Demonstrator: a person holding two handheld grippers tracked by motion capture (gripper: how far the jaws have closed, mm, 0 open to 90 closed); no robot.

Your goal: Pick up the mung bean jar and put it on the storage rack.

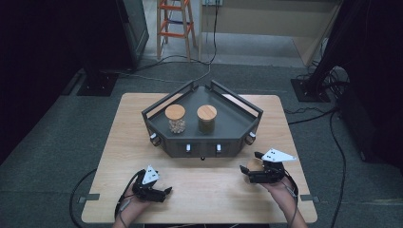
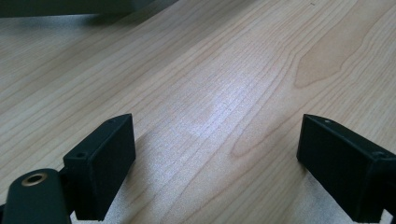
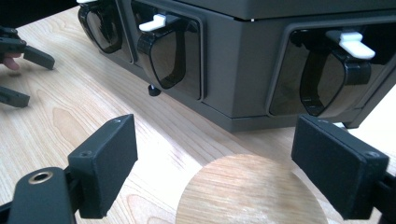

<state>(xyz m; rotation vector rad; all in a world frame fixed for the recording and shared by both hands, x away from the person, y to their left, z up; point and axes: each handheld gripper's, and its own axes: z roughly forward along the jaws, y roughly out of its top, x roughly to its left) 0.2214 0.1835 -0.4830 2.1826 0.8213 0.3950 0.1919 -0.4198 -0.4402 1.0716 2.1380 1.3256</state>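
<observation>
A dark grey, corner-shaped rack stands at the middle back of the wooden table. Two glass jars with round wooden lids stand in it: the left jar holds pale nuts, the right jar something darker. A third wooden-lidded jar stands on the table before the rack's right corner. My right gripper is open, one jaw on each side of the jar's lid, with gaps on both sides. My left gripper rests open near the front left, over bare wood.
The rack's front face carries dark dispenser spouts with white levers, and a small black knob hangs under it. The other gripper lies far left in the right gripper view. An orange stool and cables lie on the floor beyond.
</observation>
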